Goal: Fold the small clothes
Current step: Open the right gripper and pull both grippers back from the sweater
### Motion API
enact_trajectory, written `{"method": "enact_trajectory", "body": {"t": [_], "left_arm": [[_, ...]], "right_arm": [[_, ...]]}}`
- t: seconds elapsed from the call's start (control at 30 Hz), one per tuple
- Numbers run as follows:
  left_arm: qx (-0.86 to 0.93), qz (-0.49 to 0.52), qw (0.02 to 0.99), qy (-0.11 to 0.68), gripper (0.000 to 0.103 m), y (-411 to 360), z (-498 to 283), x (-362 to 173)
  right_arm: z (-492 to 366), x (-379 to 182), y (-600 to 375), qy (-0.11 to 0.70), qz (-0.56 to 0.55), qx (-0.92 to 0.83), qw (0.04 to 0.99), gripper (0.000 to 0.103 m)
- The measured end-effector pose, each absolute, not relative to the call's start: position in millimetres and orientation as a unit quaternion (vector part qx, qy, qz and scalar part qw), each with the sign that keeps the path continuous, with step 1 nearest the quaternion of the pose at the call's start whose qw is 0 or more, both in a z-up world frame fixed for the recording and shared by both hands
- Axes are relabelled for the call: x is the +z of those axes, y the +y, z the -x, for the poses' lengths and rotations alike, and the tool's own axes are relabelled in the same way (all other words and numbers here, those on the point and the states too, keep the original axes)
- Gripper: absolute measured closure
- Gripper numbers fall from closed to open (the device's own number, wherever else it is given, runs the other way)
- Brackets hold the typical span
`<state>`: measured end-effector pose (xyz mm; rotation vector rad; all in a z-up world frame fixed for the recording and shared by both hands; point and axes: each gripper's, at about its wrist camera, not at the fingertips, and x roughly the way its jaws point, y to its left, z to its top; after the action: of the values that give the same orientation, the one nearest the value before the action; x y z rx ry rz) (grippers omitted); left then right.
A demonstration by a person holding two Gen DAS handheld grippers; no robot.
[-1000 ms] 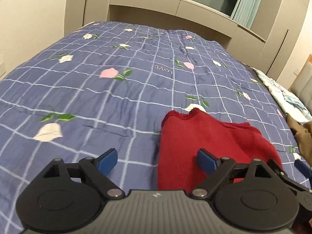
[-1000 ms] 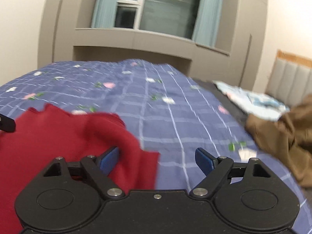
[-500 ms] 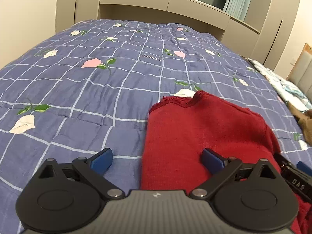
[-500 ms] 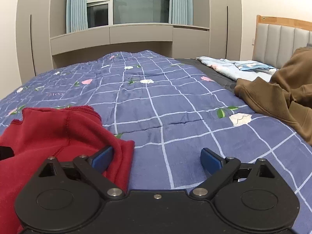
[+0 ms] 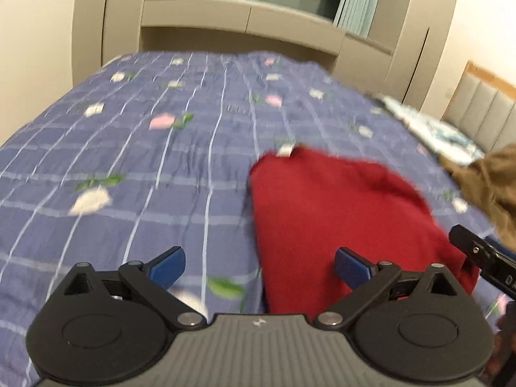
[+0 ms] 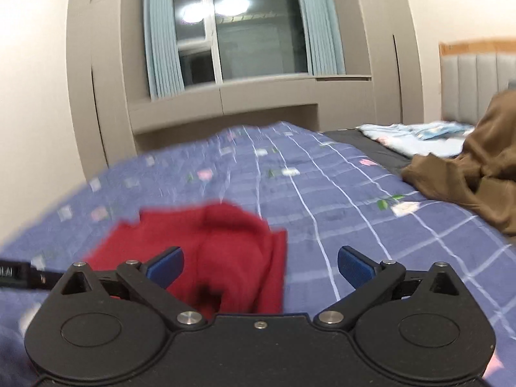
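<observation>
Left claw point(image 5: 259, 266) spread, nothing btwn pads; right claw point(image 6: 260, 266) jaws opening, empty; red garment point(image 5: 338, 213) on bed point(image 5: 145, 161) ahead of both.

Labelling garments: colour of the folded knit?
Solid dark red knit, clearest in the left wrist view.

Left gripper point(image 5: 259, 266) wide open, angled downward; right gripper point(image 6: 260, 266) opening (nothing gripped).

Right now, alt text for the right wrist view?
Open right gripper above a folded red knit garment on a blue floral checked quilt; nothing between its pads. A brown garment lies at right, curtained window behind.
</observation>
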<state>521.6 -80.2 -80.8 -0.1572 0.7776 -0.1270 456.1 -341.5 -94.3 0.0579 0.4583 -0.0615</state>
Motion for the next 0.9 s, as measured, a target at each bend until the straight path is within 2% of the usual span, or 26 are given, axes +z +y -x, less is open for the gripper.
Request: {"method": "enact_trajectory", "body": {"t": [0.17,0.4,0.67,0.77,0.9], "left_arm": [[-0.055,0.086,0.909,0.404,0.0,-79,-522,-98],[-0.048,0.073,0.907,0.411,0.0,-84,-524,-100],[-0.039,0.078,0.902,0.422,0.001,-89,-517,-85],[-0.054,0.076,0.903,0.42,0.001,-94,-511,-76],[-0.068,0.072,0.903,0.419,0.001,-101,-505,-75]], "right_arm": [[-463,-114,-374,0.273,-0.126,-0.038,0.953,0.001],[-462,-116,-370,0.269,-0.123,-0.036,0.955,0.001],[-436,-117,-399,0.207,-0.233,0.038,0.949,0.001],[-429,-113,-394,0.204,-0.235,0.077,0.947,0.001],[-430,-111,-379,0.237,-0.2,0.069,0.948,0.001]]}}
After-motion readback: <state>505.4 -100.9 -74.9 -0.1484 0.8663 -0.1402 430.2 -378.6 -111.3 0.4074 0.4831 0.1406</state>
